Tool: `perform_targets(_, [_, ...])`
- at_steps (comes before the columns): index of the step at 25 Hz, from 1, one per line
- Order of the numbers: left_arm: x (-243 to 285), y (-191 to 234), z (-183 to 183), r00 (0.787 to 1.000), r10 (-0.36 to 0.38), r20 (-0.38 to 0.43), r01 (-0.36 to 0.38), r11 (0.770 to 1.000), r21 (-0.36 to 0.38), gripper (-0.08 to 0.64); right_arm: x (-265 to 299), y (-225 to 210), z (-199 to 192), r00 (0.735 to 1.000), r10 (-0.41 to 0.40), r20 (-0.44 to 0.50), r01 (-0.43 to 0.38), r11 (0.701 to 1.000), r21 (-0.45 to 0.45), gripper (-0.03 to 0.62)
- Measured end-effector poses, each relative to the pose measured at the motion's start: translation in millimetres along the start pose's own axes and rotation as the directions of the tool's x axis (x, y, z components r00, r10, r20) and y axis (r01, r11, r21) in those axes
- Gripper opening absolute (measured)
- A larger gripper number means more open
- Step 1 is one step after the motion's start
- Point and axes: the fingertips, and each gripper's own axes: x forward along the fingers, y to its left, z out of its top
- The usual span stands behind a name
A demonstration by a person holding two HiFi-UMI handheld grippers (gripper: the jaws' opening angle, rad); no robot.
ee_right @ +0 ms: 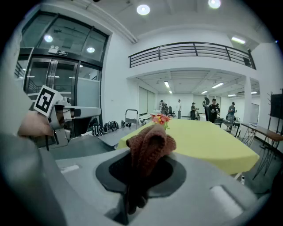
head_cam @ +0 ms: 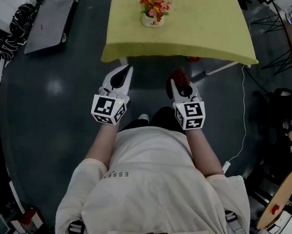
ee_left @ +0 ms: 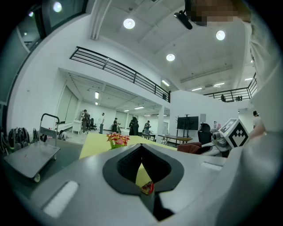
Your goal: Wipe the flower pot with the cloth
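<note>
Right hand-held gripper (head_cam: 176,87) clamps the cloth (ee_right: 150,142), left hand-held gripper (head_cam: 122,76) closed w/ nothing in it, flower pot (head_cam: 152,20) far off on worktop (head_cam: 207,32), unsteadied, so a hard wipe prob. tips it.

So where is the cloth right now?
The brown cloth is pinched in the right gripper, just short of the yellow table's near edge in the head view.
</note>
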Motion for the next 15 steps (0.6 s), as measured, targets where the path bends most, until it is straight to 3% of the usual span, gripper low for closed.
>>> perform_targets(15, [2.5, 9.9, 0.7, 1.0, 0.023, -0.007, -0.023, 1.0, -0.004, 0.015, 6.5, -4.9, 1.2, 1.0, -0.001, -0.011, 0.001, 1.0, 0.007, 0.054])
